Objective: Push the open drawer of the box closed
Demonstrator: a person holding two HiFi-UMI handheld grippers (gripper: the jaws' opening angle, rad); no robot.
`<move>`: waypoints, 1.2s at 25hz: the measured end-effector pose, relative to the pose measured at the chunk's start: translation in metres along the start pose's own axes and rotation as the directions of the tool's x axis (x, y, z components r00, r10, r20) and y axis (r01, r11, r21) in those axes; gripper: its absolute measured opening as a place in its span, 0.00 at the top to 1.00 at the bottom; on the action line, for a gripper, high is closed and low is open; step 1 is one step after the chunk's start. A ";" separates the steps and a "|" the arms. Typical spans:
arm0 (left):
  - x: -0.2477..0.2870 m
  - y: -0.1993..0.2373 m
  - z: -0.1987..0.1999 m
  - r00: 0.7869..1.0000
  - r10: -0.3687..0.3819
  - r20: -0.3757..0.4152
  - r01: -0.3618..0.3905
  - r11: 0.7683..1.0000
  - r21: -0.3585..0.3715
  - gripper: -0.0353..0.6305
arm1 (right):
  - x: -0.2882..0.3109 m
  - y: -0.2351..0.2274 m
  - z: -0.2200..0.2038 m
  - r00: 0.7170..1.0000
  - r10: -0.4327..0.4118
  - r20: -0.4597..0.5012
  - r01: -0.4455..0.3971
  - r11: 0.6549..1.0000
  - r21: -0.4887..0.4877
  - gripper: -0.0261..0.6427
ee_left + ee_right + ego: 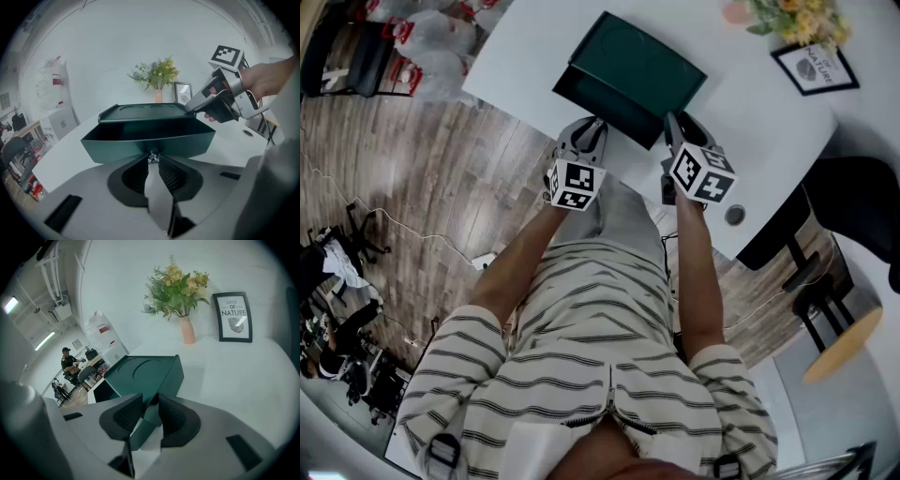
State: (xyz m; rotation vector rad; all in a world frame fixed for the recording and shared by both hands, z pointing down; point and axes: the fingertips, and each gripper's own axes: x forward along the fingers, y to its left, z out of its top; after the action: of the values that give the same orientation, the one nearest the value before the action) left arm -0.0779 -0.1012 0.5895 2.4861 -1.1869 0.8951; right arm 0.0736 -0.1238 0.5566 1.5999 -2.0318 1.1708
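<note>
The left gripper (152, 160) has its jaws drawn in to a narrow gap and pinched on the small metal knob (152, 157), which sits right between their tips with a pad touching each side. The knob is on the front wall of the drawer (150, 143), so that dark green wall stands straight across just beyond the tips. The drawer is pulled well out towards these jaws, its hollow open to the top. Behind it, farther from the jaws, is the box (140, 111), whose flat lid carries two shallow round dents. To the right, the right gripper (150, 400) comes in at the near right corner of the box. Its jaws are only a little apart and clamped on that corner, with the green edge running between the two ribbed pads (the drawer's dark opening shows off to the left of these jaws). Box and drawer rest on a white table (234, 380). Well beyond the right jaws, near the wall, stand a pink vase (187, 330) of flowers and, just to its right, a black-framed print (233, 317).
</note>
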 end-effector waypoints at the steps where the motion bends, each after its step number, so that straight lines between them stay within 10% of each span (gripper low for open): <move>1: 0.001 0.000 0.001 1.000 0.000 0.000 0.000 1.000 -0.001 0.84 | 0.000 0.000 0.000 1.000 0.001 -0.001 -0.001 1.000 0.000 0.78; 30: 0.031 0.004 0.024 1.000 -0.013 0.013 0.013 1.000 0.004 0.84 | 0.000 0.001 0.000 1.000 0.012 -0.015 -0.012 1.000 0.006 0.78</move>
State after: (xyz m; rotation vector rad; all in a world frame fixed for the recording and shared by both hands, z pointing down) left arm -0.0557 -0.1339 0.5897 2.5035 -1.1728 0.8808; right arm 0.0729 -0.1239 0.5560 1.5791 -2.0336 1.1898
